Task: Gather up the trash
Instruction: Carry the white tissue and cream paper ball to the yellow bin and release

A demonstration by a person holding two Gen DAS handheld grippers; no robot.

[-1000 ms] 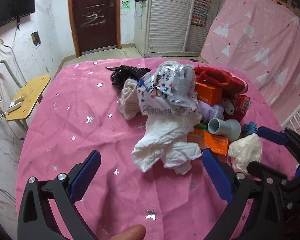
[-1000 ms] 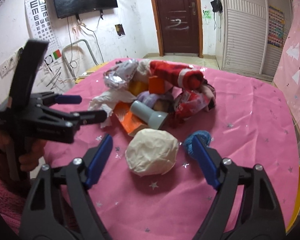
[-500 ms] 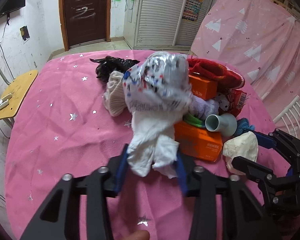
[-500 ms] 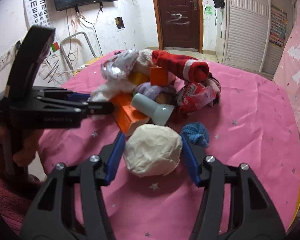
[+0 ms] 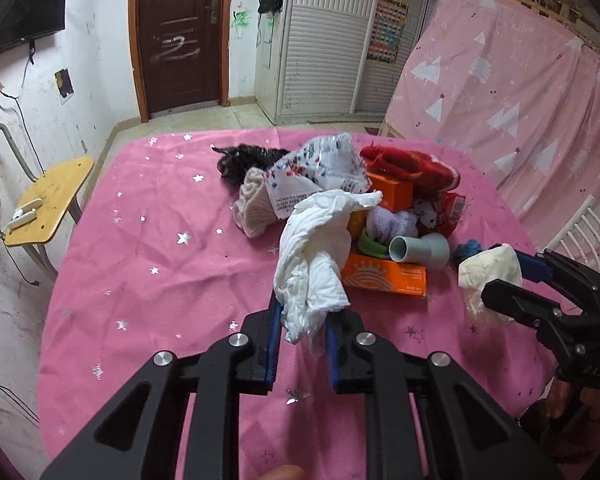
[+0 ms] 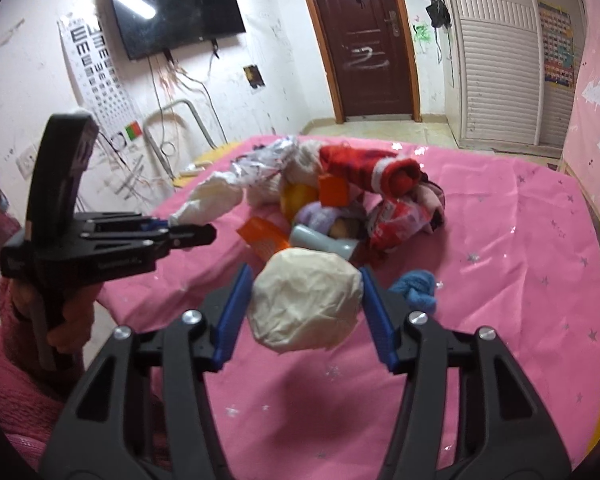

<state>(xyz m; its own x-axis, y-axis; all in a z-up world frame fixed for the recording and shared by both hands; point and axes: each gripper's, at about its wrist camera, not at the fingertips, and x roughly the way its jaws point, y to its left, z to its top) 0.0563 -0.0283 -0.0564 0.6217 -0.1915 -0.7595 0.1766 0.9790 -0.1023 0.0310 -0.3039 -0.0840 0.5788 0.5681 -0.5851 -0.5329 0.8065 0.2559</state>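
Observation:
My left gripper (image 5: pixel 300 320) is shut on a crumpled white tissue (image 5: pixel 316 256) and holds it lifted above the pink tablecloth (image 5: pixel 160 260); it also shows in the right wrist view (image 6: pixel 210 200). My right gripper (image 6: pixel 306 300) is shut on a cream paper ball (image 6: pixel 306 304), raised off the cloth; this ball also shows in the left wrist view (image 5: pixel 488 276). The trash pile behind holds a printed foil wrapper (image 5: pixel 320 172), an orange box (image 5: pixel 384 276), a grey tube (image 5: pixel 418 250) and a red snack packet (image 6: pixel 400 220).
The pile also has a red sock (image 5: pixel 408 164), a beige knit piece (image 5: pixel 252 208), a black scrap (image 5: pixel 248 158) and a blue yarn lump (image 6: pixel 416 288). A yellow chair (image 5: pixel 48 200) stands left of the table. A pink curtain (image 5: pixel 520 100) hangs at the right.
Both grippers closed from open, the left on the white tissue and the right on the cream ball, then lifted them off the cloth and drew back from the pile.

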